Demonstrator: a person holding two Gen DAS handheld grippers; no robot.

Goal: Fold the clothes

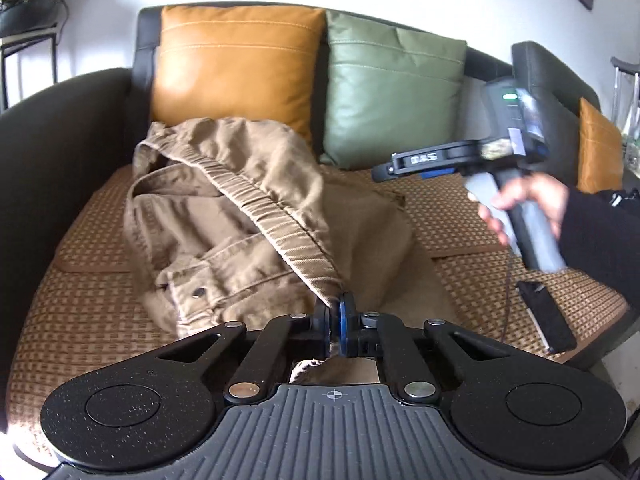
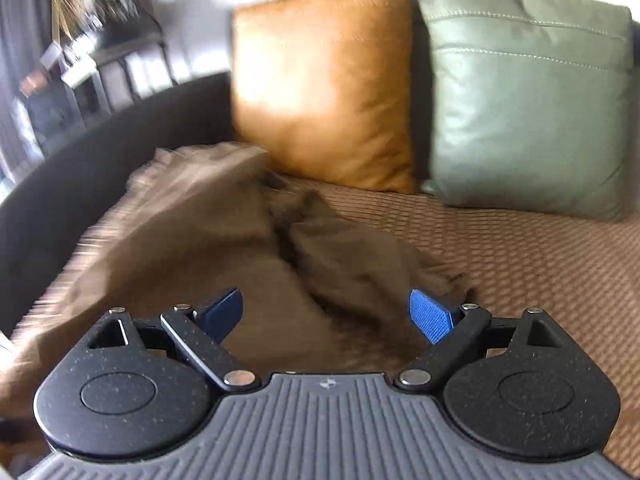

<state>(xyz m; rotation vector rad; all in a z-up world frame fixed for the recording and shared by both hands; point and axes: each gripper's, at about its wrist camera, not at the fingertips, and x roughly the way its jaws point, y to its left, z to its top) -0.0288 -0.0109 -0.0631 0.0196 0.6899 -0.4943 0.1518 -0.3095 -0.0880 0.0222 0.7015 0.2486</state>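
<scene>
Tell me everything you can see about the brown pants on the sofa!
The brown pants look like thick cotton twill, tan coloured, with a ribbed elastic waistband, stitched seams and a dark metal snap. They are crumpled in a heap, not yet folded, on the woven seat cover in front of the orange cushion. The left gripper is shut on the waistband's end. The right gripper is open above them, not gripping.

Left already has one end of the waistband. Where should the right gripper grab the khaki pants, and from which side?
Take the elastic waistband at its far end near the orange cushion, coming from above. That ribbed edge stands up as a ridge. Left gripper is shut on the near end; right gripper is open and empty.
</scene>
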